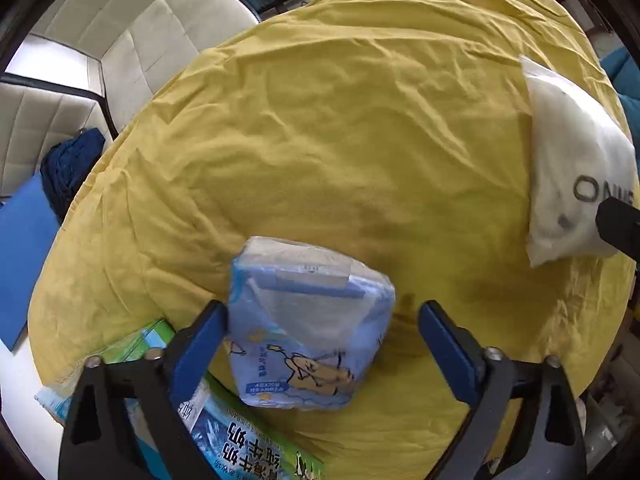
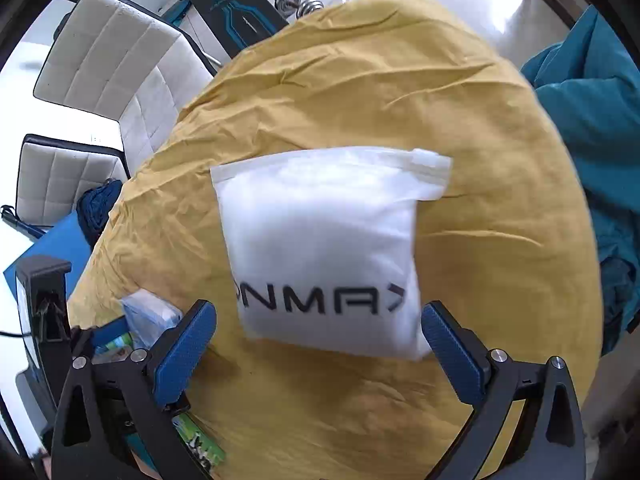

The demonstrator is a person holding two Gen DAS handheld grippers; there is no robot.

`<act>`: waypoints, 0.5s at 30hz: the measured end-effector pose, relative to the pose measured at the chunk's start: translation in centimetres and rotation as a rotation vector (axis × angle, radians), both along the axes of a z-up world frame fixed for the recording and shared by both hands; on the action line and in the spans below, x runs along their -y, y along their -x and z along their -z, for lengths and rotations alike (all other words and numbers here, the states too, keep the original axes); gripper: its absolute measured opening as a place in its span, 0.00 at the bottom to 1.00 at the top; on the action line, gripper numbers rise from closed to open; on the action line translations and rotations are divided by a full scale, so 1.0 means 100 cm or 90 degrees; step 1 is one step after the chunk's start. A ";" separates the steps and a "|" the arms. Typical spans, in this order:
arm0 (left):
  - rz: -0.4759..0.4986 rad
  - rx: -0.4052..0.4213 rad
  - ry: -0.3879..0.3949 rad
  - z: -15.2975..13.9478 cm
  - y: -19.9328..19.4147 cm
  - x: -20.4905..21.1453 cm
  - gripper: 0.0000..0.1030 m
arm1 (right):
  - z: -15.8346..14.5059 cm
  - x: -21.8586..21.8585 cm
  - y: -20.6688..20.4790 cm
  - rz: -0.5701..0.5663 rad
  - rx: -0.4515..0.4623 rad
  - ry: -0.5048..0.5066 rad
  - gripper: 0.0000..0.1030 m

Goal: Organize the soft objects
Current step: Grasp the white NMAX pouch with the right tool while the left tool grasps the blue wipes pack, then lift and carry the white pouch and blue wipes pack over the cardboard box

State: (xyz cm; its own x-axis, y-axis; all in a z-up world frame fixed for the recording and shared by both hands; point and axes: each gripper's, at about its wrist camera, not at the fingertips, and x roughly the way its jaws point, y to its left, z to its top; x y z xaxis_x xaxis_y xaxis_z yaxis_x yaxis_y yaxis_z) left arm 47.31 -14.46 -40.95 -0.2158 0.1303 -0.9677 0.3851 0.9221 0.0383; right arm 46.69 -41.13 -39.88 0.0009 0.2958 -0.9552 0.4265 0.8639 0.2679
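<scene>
A yellow cloth (image 1: 360,128) covers the table. On it lies a pale blue tissue pack (image 1: 308,344) with a cartoon print, between the fingers of my left gripper (image 1: 322,312). The left pad is at the pack's edge and the right pad stands well clear of it, so the gripper is open. A white zip bag (image 2: 324,248) with black lettering lies further right, its lower half between the spread fingers of my right gripper (image 2: 318,344), which is open around it. The bag (image 1: 576,168) also shows at the right edge of the left wrist view.
A green and blue milk carton box (image 1: 248,440) sits under the left gripper at the cloth's near edge. White padded chairs (image 1: 132,32) stand to the left, with a dark blue knit (image 1: 72,168) and a blue board (image 1: 24,256). Teal fabric (image 2: 592,120) is piled at the right. Dumbbells (image 2: 298,2) lie on the floor.
</scene>
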 end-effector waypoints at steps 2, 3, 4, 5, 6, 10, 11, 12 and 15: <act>-0.020 0.008 0.004 0.001 -0.001 -0.003 0.69 | 0.008 -0.002 -0.004 0.003 -0.008 0.005 1.00; -0.037 0.010 0.011 0.001 -0.002 -0.006 0.67 | 0.014 -0.003 -0.006 0.002 -0.013 0.006 0.99; -0.061 0.008 0.027 0.000 -0.002 -0.010 0.67 | 0.018 -0.003 -0.007 0.003 -0.020 0.016 0.93; -0.079 0.011 0.033 -0.001 -0.002 -0.014 0.66 | 0.020 -0.003 -0.008 0.000 -0.027 0.030 0.88; -0.095 0.015 0.039 -0.003 -0.002 -0.017 0.65 | 0.022 -0.003 -0.008 -0.006 -0.030 0.036 0.85; -0.176 0.011 0.090 -0.012 0.004 -0.032 0.62 | 0.020 -0.005 -0.002 -0.037 -0.032 0.029 0.78; -0.188 0.011 0.098 -0.014 0.007 -0.034 0.62 | 0.018 -0.005 0.002 -0.051 -0.040 0.030 0.78; -0.194 0.010 0.103 -0.015 0.010 -0.036 0.62 | 0.016 -0.005 0.008 -0.064 -0.044 0.029 0.77; -0.189 -0.003 0.126 -0.017 0.026 -0.036 0.62 | 0.014 -0.010 0.025 -0.108 -0.063 0.031 0.77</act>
